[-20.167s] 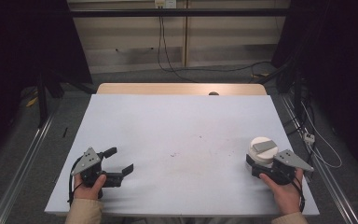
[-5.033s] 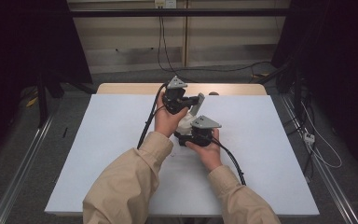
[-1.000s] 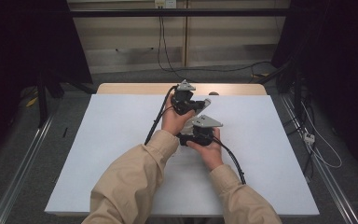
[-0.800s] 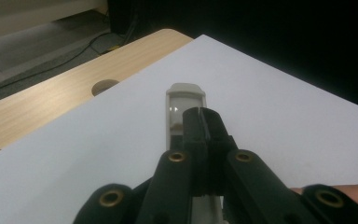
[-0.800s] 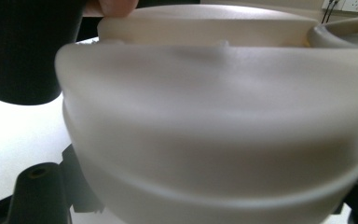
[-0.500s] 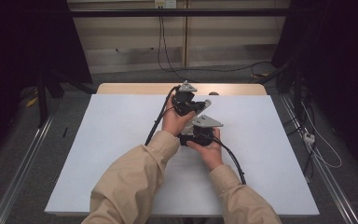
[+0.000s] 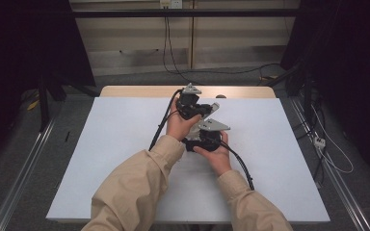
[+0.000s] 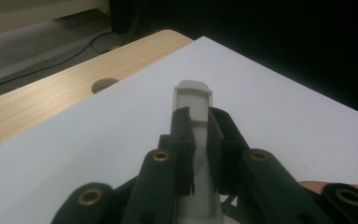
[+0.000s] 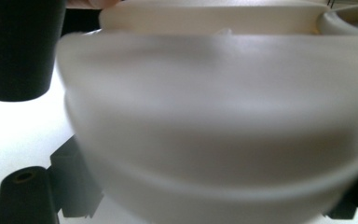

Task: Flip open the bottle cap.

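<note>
Toward the far middle of the white table cover [image 7: 120,144], I have brought both hands together, because this job needs one tool to steady the work while the other acts on it. My left gripper [image 8: 198,116] points out across the cover toward the bare wooden edge [image 8: 42,98]. A narrow pale plastic tab [image 8: 193,93] stands upright between its two black jaws. Those jaws have just been easing apart, though only slightly. The pads look to be lying against the tab's flat sides, so I would call it a light pinch and not a release. I hold the tab by its flat sides and not by its rounded tip (a thin edge would probably slip).

My right gripper [image 9: 214,200] sits nearer to me, under its grey plate, and is pressed up close to a round white container [image 9: 214,107]. The container bulges between the jaws, one jaw low at each side of it. These jaws have also just been opening with the container between them. It is too near and too blurred for me to tell whether the pads are gripping its wall or only bracketing it.

Both the container and the tab are just above the cover, between my two hands. My guess is that I am holding the body steady while I work the tab.
</note>
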Demonstrator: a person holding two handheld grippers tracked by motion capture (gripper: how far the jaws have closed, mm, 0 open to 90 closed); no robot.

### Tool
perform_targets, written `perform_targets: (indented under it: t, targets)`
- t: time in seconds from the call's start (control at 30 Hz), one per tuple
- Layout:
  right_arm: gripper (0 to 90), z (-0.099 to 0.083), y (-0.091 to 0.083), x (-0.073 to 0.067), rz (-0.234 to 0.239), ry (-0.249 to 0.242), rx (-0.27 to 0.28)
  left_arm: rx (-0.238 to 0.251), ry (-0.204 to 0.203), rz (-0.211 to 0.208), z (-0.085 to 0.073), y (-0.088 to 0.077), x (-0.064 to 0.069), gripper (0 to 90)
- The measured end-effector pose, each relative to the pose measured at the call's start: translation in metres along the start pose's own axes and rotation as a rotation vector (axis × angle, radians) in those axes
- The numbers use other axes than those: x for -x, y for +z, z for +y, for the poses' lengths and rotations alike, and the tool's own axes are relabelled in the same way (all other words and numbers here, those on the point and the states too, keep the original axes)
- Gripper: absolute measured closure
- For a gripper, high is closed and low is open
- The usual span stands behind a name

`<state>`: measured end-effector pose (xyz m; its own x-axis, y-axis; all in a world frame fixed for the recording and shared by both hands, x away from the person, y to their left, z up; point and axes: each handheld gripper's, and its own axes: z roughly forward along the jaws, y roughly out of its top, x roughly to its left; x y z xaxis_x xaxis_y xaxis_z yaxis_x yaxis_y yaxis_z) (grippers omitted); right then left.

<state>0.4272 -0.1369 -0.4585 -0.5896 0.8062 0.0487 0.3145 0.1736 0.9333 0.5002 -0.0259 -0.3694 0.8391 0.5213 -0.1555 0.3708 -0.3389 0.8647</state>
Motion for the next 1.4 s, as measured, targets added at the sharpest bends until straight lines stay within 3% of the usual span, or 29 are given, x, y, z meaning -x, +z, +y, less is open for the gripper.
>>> perform_targets:
  t: [0.2, 0.43, 0.83, 0.93, 1.07, 1.4]
  targets:
    - [9.1, 0.001, -0.002, -0.001, 0.009, 0.011, -0.013, 0.0, 0.016, 0.013, 0.001, -0.005, 0.001, 75.7]
    - [7.3, -0.002, -0.006, -0.002, -0.006, 0.014, -0.054, 0.017, -0.008, 0.015, -0.001, -0.012, 0.001, 70.6]
    - [7.9, -0.006, -0.016, -0.001, -0.018, 0.024, -0.056, -0.006, -0.03, 0.035, -0.004, -0.033, 0.002, 40.0]
    - [7.9, -0.009, -0.02, 0.0, -0.023, 0.021, -0.068, -0.013, -0.042, 0.038, -0.008, -0.039, 0.003, 28.9]
    - [8.4, -0.011, -0.027, -0.001, -0.023, 0.017, -0.07, -0.023, -0.039, 0.039, -0.015, -0.048, 0.004, 20.6]
    - [8.3, -0.013, -0.052, 0.0, -0.03, 0.012, -0.077, -0.02, -0.036, 0.048, -0.04, -0.076, 0.002, 13.9]
